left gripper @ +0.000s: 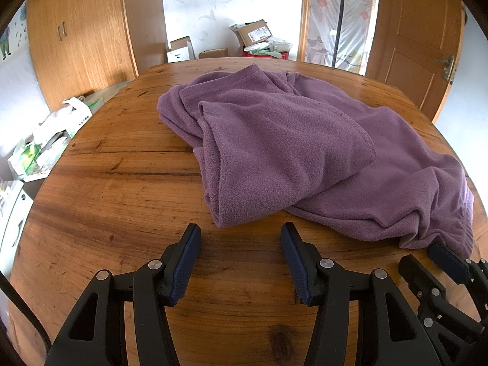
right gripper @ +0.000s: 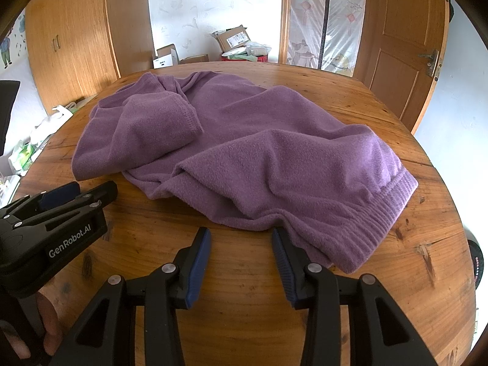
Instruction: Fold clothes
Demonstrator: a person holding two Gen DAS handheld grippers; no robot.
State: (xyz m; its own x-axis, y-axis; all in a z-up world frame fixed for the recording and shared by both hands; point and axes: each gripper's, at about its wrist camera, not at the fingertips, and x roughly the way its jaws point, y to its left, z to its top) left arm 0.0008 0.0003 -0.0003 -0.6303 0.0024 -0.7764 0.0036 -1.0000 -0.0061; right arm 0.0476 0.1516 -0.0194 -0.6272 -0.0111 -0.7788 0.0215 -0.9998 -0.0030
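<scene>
A purple fleece garment (left gripper: 305, 140) lies crumpled on a round wooden table (left gripper: 116, 183). One sleeve (right gripper: 152, 128) is folded over its body, and the ribbed hem (right gripper: 387, 210) points to the near right. My left gripper (left gripper: 241, 231) is open just short of the garment's near edge, holding nothing. My right gripper (right gripper: 241, 233) is also open and empty, with its right fingertip at the cloth's near edge beside the hem. Each gripper shows in the other's view: the right gripper (left gripper: 419, 254) at the lower right, the left gripper (right gripper: 88, 189) at the left.
A hand (right gripper: 48, 320) holds the left gripper's handle. Wooden cupboards (left gripper: 79, 39) and a door (left gripper: 418, 45) stand behind the table. Cardboard boxes (left gripper: 253, 33) sit on the floor at the back, and bags and packets (left gripper: 48, 140) lie beyond the left edge.
</scene>
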